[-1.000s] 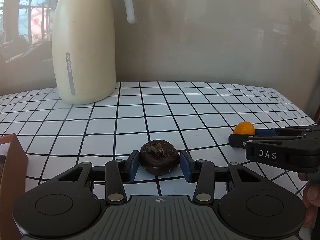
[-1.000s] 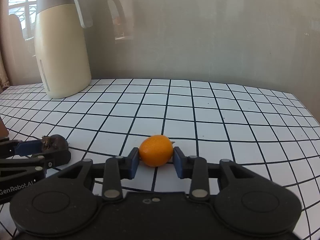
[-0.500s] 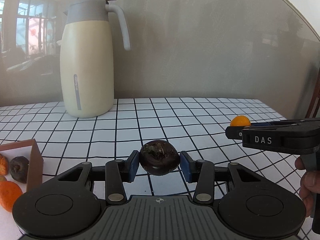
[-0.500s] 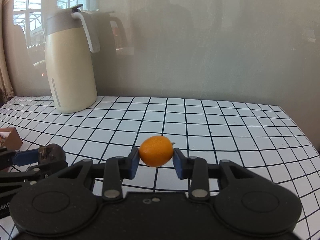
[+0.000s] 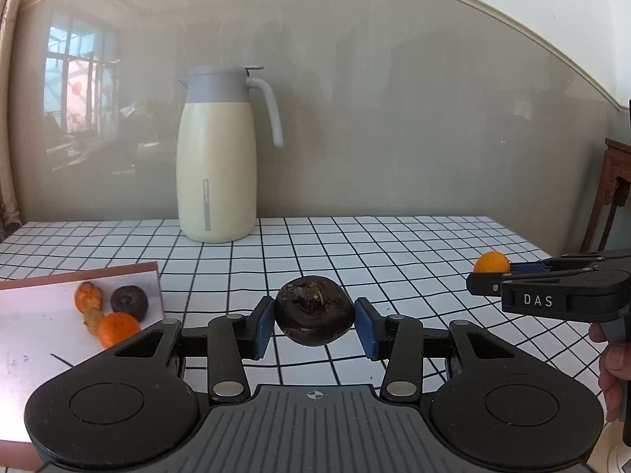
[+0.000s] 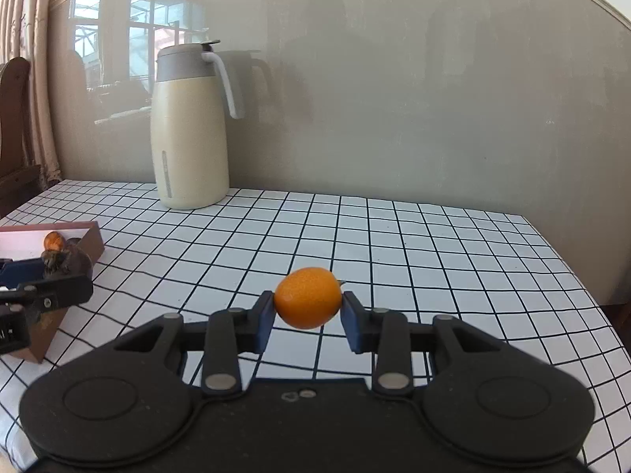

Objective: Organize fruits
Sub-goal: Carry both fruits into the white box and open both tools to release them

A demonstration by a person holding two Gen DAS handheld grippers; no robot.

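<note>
My left gripper (image 5: 314,321) is shut on a dark brown round fruit (image 5: 314,309), held above the checked tablecloth. My right gripper (image 6: 307,317) is shut on a small orange kumquat (image 6: 307,297), also lifted off the table. In the left wrist view the right gripper (image 5: 479,278) shows at the right edge with the kumquat (image 5: 491,262) at its tip. A brown box (image 5: 59,311) with a white floor lies at the left and holds several fruits: an orange one (image 5: 117,328), a dark one (image 5: 129,298) and a knobbly orange one (image 5: 87,296).
A cream jug (image 5: 216,157) with a grey lid and handle stands at the back by the wall. The checked table (image 6: 394,244) ends at the right, where a wooden chair (image 5: 613,197) stands. A person's fingers (image 5: 613,370) hold the right gripper's handle.
Both grippers have pulled back from the jug and risen with their fruits still held. The box with its fruits has come into view at the left.
</note>
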